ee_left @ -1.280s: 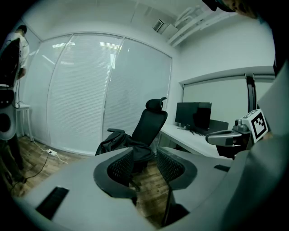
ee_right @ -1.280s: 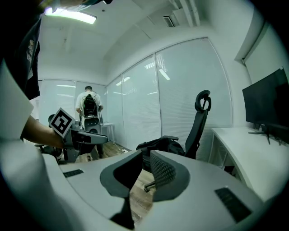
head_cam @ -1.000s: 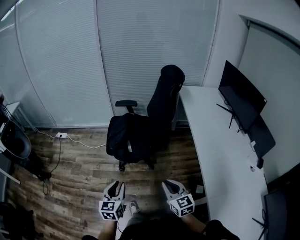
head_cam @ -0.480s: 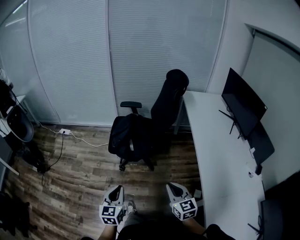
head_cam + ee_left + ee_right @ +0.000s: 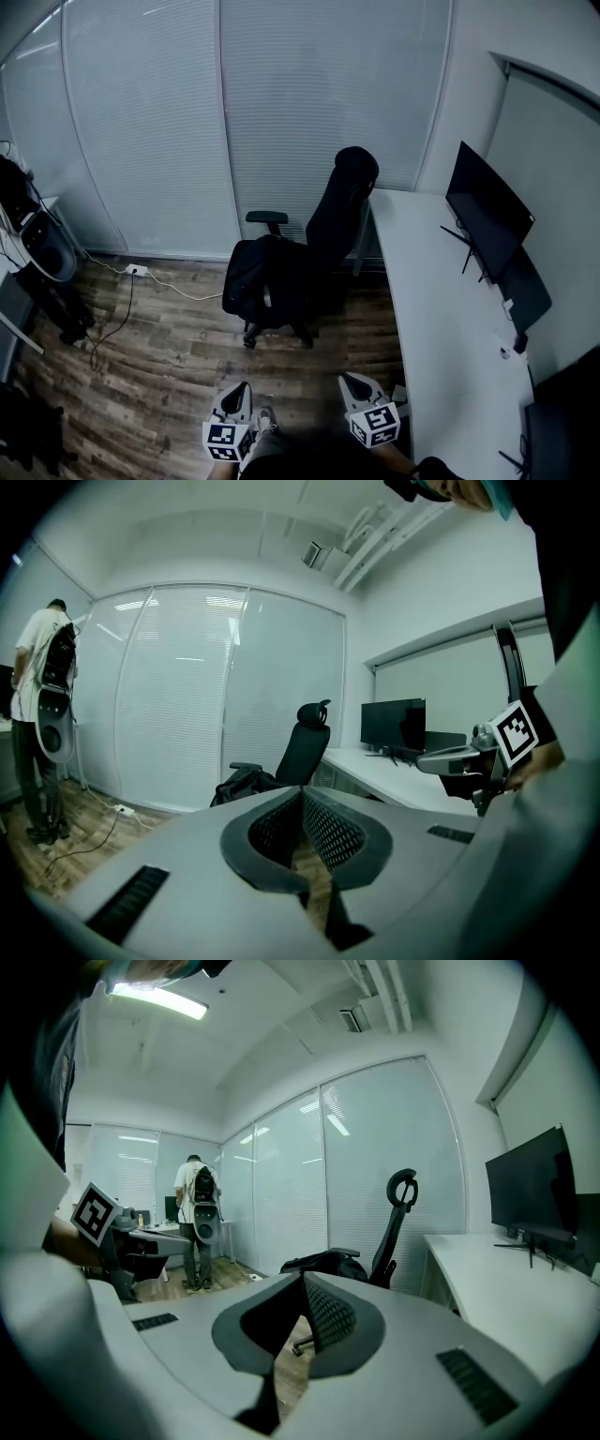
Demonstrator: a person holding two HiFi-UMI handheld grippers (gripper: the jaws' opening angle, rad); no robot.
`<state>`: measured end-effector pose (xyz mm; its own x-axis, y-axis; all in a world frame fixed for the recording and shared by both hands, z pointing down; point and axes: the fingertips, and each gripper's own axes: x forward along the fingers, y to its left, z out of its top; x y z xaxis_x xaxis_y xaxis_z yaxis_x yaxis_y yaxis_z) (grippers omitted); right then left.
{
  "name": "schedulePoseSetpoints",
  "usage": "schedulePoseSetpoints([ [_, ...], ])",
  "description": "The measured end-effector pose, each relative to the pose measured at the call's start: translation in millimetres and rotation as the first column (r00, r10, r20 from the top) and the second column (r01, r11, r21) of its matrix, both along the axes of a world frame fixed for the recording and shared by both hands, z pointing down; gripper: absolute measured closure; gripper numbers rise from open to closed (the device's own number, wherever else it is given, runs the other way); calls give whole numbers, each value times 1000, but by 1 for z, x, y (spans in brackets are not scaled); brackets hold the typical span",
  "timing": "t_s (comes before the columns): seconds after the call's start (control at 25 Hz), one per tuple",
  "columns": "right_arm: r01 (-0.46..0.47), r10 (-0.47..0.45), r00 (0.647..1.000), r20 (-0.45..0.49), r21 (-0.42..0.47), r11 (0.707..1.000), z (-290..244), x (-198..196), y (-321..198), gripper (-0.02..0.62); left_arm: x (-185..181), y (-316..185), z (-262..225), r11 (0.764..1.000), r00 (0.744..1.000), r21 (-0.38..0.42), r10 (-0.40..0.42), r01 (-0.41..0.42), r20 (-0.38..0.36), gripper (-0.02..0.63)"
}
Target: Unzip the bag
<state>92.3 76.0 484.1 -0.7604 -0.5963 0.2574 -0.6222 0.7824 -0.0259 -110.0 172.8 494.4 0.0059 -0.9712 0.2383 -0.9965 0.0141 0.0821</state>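
Grippers first, nearest me: the left gripper [image 5: 240,388] and the right gripper [image 5: 351,381] are both clenched. Their jaws have just closed on nothing, low over the brown wood-plank floor [image 5: 169,356]. Farther off, well apart from both, the black fabric bag [image 5: 251,277] slumps on the seat of the black high-backed office chair [image 5: 337,206], left of the white tabletop [image 5: 441,319]. I can't make out its zipper from here. I judge nothing is done yet: approach, hold and unzipping all remain.
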Motion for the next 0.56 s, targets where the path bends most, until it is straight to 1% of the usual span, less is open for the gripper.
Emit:
schedulePoseSetpoints([
  [0.28, -9, 9, 1000, 2, 13, 1000, -5, 7, 0, 551, 0, 5, -5, 1000, 1000, 8, -12, 12, 13, 586],
  [0.56, -6, 6, 1000, 5, 0, 1000, -3, 6, 5, 551, -3, 11, -7, 1000, 1000, -4, -18, 18, 20, 588],
])
